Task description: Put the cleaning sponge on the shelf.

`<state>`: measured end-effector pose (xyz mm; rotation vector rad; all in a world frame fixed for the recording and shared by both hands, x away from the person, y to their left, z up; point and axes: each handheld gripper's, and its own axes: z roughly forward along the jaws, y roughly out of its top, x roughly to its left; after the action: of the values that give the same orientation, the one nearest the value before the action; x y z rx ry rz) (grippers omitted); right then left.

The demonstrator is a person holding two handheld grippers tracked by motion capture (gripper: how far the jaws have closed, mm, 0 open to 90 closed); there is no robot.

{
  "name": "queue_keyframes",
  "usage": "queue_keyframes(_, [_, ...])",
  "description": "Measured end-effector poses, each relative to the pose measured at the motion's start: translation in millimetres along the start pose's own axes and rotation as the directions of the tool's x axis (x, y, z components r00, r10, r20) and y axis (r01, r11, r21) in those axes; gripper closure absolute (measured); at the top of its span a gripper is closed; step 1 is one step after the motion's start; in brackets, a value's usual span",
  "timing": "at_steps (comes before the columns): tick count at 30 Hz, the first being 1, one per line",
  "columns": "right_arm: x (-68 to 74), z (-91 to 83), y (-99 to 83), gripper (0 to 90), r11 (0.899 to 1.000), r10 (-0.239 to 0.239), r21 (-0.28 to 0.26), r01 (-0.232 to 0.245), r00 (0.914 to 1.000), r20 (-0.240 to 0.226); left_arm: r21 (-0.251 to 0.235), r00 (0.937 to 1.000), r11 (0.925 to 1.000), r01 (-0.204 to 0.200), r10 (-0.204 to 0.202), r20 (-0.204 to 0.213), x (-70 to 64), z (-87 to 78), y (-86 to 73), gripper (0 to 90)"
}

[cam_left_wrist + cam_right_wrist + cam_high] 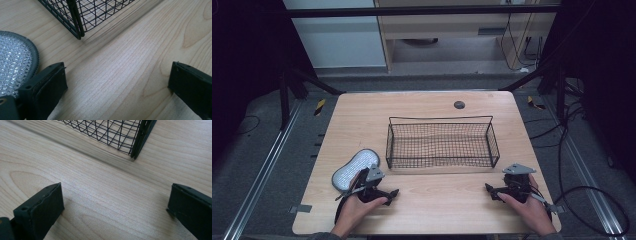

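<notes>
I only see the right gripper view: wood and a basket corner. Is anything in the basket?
Observer: No. In the high view the wire basket holds nothing.
Operator: Is there anything else on the table?
Observer: Yes, a silvery oval pad lies left of the basket, apart from it.
Operator: Where's the other gripper?
Observer: The left gripper sits right beside that pad, jaws wide open, gripping nothing.

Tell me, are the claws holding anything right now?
No. The left claw and the right claw are both open with only bare table between their jaws. The silver pad and wire basket lie untouched.
</notes>
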<state>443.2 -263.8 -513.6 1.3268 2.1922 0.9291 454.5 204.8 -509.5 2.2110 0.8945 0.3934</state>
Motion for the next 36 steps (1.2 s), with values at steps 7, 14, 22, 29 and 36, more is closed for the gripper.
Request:
queue_keyframes(7, [0.1,-0.4,-0.4,0.4,1.0,-0.002,-0.001,0.002,1.0,-0.002,-0.016,0.9998,0.9997,-0.018,0.019,0.011,1.7,-6.9,2.5,3.2])
queue_keyframes(14, [2.1,-1.6,-0.3,0.4,1.0,0.023,0.005,-0.023,0.9997,-0.004,-0.074,0.9999,0.9972,-0.015,0.014,-0.008,3.4,-30.7,8.0,4.6])
queue_keyframes(22, [1.0,-1.0,-1.3,0.4,1.0,0.001,-0.003,-0.001,1.0,0.005,-0.006,0.9941,0.9985,-0.055,0.054,-0.093,11.2,-45.2,19.2,5.3])
queue_keyframes(29, [2.2,-2.8,-1.8,0.4,1.0,0.017,0.005,-0.017,0.9998,-0.002,0.082,0.9891,0.9953,-0.052,0.062,-0.133,33.0,-58.6,31.7,3.5])
queue_keyframes(36, [2.1,-2.7,-1.8,0.4,1.0,0.016,0.004,-0.016,0.9999,-0.001,0.196,0.9881,0.9786,-0.063,0.089,-0.126,48.7,-64.0,37.7,3.9])
